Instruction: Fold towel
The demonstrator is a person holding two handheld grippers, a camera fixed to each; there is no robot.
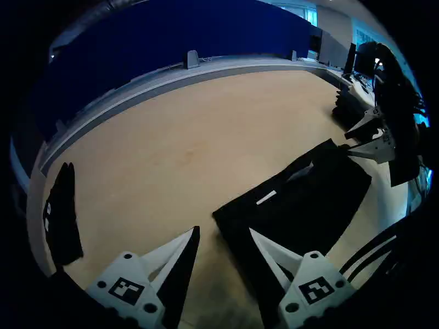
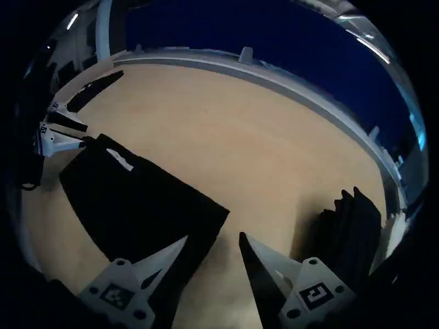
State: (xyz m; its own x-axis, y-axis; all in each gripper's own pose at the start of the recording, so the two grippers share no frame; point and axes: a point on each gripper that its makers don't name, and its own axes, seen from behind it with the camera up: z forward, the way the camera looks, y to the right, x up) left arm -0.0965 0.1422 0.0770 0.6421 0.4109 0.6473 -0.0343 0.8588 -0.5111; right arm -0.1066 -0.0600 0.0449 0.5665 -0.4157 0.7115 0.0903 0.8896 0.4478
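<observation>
Two white tongs, both wide open, holding nothing: left gripper (image 1: 223,229) and right gripper (image 2: 214,236), each low in its own view. Flat black cloth towel (image 1: 307,203) spread on light brown wooden table (image 1: 192,137), centre right. Looks unfolded; all folding left to do.

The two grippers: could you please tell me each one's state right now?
Left gripper: open, holding nothing, by a corner of the black towel.
Right gripper: open, holding nothing.
</observation>
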